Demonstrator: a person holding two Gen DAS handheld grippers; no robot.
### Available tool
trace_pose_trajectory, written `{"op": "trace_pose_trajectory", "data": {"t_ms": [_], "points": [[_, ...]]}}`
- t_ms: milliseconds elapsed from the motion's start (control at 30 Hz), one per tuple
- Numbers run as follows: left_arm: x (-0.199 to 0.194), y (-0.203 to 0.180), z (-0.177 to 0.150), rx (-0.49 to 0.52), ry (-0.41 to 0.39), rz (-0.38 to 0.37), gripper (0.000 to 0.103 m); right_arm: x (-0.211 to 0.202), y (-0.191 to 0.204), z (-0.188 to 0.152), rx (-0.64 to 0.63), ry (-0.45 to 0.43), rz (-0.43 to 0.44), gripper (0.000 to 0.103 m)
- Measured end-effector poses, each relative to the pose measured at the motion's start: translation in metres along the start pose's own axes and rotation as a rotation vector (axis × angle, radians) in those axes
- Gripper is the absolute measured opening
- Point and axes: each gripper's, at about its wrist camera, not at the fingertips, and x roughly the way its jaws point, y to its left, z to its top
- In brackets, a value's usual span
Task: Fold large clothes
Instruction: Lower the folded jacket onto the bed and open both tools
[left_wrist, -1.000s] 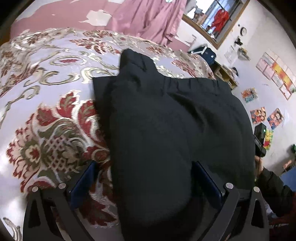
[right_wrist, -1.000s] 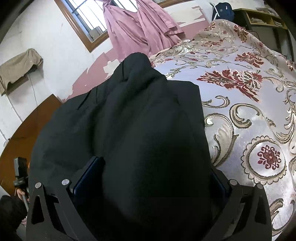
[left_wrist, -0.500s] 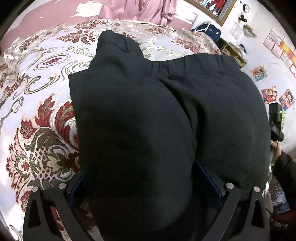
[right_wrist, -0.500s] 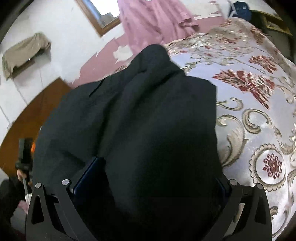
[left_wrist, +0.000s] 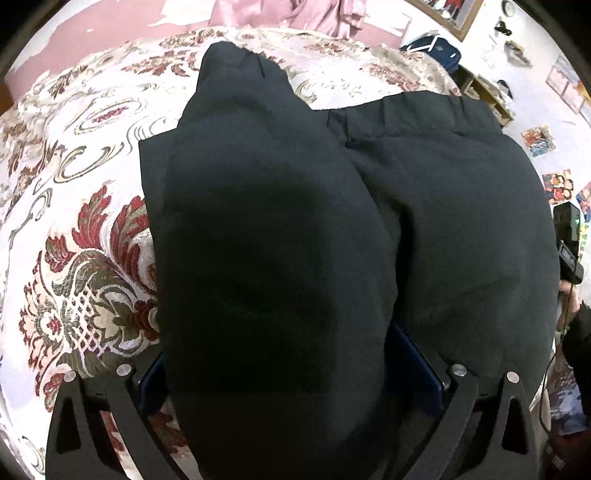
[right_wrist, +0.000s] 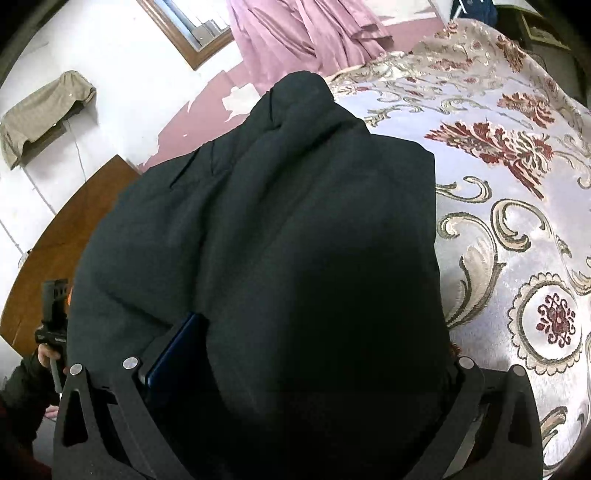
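A large black garment lies on a bed with a floral red, gold and white cover. My left gripper is shut on a bunched fold of the garment, which drapes over and between its blue-padded fingers. My right gripper is shut on another fold of the same black garment; only its left blue pad shows, the rest is covered by cloth. A folded flap of the garment peaks at the far side in both views.
Pink curtains hang at the far wall below a wood-framed window. The bed cover extends to the right in the right wrist view. The other gripper and a hand show at the left wrist view's right edge.
Both grippers have carried the held garment edge forward over the rest of the garment, so black cloth fills more of each view and less bed cover shows.
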Motion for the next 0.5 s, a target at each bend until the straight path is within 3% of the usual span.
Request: {"op": "trace_pose_trajectory", "data": {"t_ms": [133, 200, 233, 300, 367, 500], "points": [[0.000, -0.005, 0.003, -0.019, 0.010, 0.029, 0.102, 0.001, 0.009, 0.006, 0.035, 0.047, -0.041, 0.102], [-0.006, -0.011, 0.002, -0.014, 0.007, 0.057, 0.083, -0.001, 0.018, 0.006, 0.028, 0.052, -0.067, 0.097], [-0.009, -0.014, 0.003, -0.013, 0.004, 0.062, 0.076, -0.003, 0.023, 0.005, 0.024, 0.056, -0.076, 0.090], [-0.017, -0.018, 0.002, -0.019, 0.002, 0.075, 0.052, -0.010, 0.032, 0.005, 0.001, 0.060, -0.094, 0.076], [-0.024, -0.019, 0.002, -0.034, -0.004, 0.051, 0.038, -0.017, 0.039, 0.005, -0.018, 0.067, -0.106, 0.056], [-0.043, -0.028, -0.002, -0.062, -0.047, 0.061, 0.020, -0.033, 0.070, 0.003, -0.117, 0.066, -0.180, 0.034]]}}
